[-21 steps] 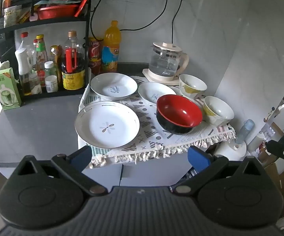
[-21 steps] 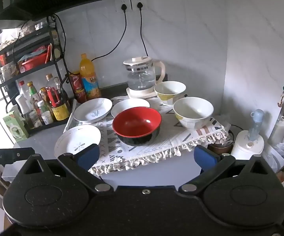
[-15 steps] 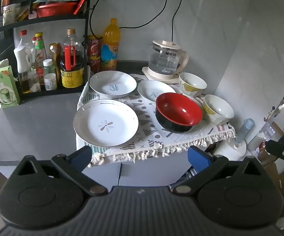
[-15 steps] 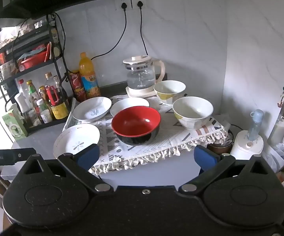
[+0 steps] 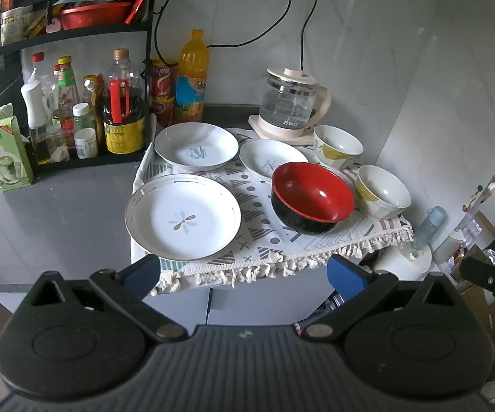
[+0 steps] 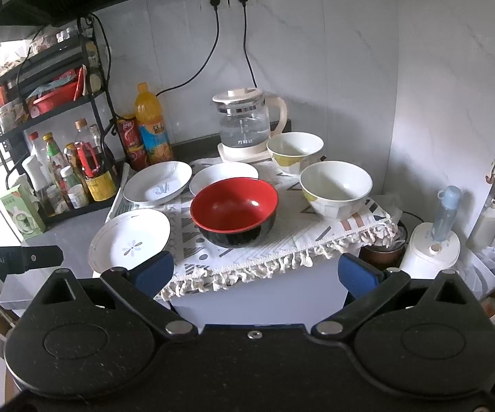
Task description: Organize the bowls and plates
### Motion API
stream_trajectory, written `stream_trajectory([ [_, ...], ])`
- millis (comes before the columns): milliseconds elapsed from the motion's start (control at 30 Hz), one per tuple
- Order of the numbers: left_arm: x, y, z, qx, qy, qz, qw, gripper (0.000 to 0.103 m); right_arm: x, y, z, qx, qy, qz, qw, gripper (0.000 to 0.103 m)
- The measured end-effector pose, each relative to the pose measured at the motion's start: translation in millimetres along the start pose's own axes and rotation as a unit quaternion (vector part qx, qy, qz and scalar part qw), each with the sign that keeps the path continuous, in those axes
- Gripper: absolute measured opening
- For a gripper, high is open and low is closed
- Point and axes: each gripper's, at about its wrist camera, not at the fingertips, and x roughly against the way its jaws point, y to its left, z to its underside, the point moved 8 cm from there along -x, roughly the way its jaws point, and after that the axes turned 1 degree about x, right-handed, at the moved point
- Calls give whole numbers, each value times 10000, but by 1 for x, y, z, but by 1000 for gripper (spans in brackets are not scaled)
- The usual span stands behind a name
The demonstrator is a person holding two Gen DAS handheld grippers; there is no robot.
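On a patterned cloth lie three white plates: a large flower plate at front left, a second plate behind it, a smaller plate at the middle back. A red and black bowl stands in the middle. Two white bowls stand at the right, one near and one far. My left gripper and right gripper are open and empty, held short of the cloth's front edge.
A glass kettle stands at the back. A black rack with bottles fills the left, with an orange drink bottle and red cans beside it. A white appliance stands low at the right.
Both grippers have drifted slightly; the dishes sit a little lower left in the views. Nothing was touched or moved.
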Motion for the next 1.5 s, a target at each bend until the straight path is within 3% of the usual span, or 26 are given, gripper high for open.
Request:
stream_trajectory([
  [367,-8,7,0,101,-60,51,9999,102,-5,1,-2,-65,45,-82,9999,103],
  [900,-44,-1,-7,366,358,161,9986,102,-31,-9,-3,-127,201,39,9997,103],
  [1033,-59,-10,-20,52,262,165,9995,102,-44,-13,-7,-75,221,45,9997,103],
  [1500,-131,-10,-87,194,284,452,9984,102,-103,-24,-42,-260,215,226,9992,103],
])
